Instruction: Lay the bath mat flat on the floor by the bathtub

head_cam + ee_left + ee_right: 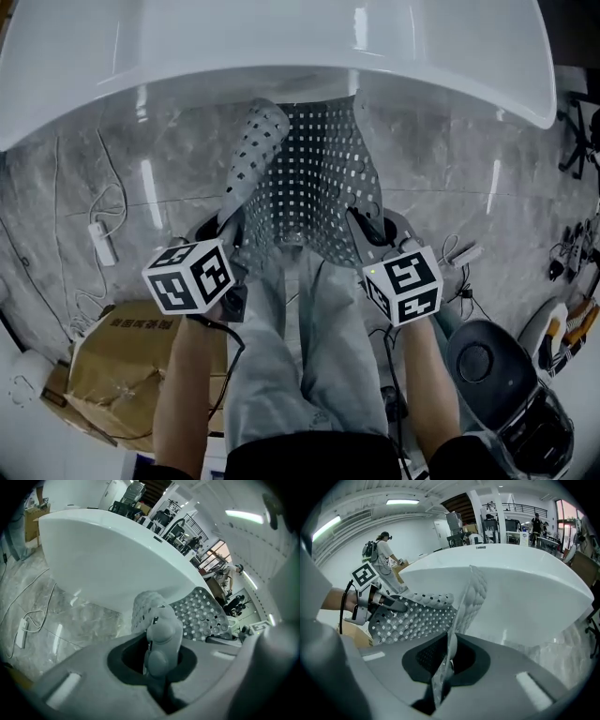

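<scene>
**Desk:** Bath mat status?

**Operator:** I have it up off the floor, stretched between both tongs right in front of the bathtub, with its far end reaching toward the tub's foot. As far as I can judge, nothing is laid down yet. I can't tell whether that far edge touches the floor.

**Desk:** How are the tongs?

**Operator:** My left tongs are clamped on a bunched, rolled-over bit of the near edge. My right tongs are pinched nearly closed on a thin edge of the mat, which stands on edge between the pads.

**Desk:** Is it flat?

**Operator:** No. The corner nearest the tub on my left side curls over, and the sheet sags between the two grips.

**Desk:** And your arms?

**Operator:** Both forearms reach forward and down, one on either side of my legs. The tongs are level with each other and point at the tub, marker cubes facing up.

**Desk:** What's left?

**Operator:** Most of it, I'd say: lower the mat alongside the tub, uncurl that corner, and release both sides.
</scene>
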`<state>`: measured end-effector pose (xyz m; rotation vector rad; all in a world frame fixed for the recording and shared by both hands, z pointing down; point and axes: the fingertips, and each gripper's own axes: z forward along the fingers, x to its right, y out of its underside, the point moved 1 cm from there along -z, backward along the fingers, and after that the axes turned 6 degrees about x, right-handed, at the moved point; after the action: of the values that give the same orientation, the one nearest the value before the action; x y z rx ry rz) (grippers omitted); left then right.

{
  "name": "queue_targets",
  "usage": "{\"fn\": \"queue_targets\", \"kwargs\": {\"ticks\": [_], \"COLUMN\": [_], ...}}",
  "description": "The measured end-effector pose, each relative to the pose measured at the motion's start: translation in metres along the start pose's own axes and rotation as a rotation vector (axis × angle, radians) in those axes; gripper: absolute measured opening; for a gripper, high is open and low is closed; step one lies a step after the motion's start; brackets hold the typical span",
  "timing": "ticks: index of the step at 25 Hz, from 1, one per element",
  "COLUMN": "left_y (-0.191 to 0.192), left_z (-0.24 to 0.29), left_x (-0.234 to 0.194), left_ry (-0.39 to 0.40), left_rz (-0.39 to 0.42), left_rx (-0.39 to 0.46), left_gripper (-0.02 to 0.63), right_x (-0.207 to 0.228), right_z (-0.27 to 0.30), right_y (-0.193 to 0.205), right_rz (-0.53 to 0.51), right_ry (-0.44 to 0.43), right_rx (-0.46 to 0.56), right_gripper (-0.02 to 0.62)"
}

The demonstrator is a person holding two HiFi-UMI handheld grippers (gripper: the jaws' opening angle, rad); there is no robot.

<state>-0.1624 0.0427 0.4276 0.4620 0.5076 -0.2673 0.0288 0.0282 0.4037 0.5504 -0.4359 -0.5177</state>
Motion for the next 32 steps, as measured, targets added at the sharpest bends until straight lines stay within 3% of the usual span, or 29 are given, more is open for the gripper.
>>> {"fn": "queue_targets", "kwargs": {"ticks": [11, 16, 23, 32], "left_y": [0.027, 0.039, 0.05, 0.066], "left_z": [0.063, 0.091, 0.135, 0.187], "left_x": [-0.037, -0.054, -0.076, -0.102], "left_ry": [-0.021, -0.055, -0.075, -0.09], "left_rz": [-0.017, 0.058, 0.081, 0.09], "left_rx": [-0.033, -0.07, -0.088, -0.099], "left_gripper": [0.028, 0.028, 0.026, 0.026], "right_x": [0.035, 0.054, 0.078, 0.114], "right_z": [0.056, 0.079, 0.115, 0.163], "right_y": [0.047, 0.072, 0.103, 0.135], "right_rz": [0.004, 0.1, 0.164, 0.139], "right_ry": [0.017, 0.029, 0.035, 0.036], "right_rx": [-0.03, -0.034, -0.05, -0.08], "right_gripper": [0.023, 0.023, 0.023, 0.023]}}
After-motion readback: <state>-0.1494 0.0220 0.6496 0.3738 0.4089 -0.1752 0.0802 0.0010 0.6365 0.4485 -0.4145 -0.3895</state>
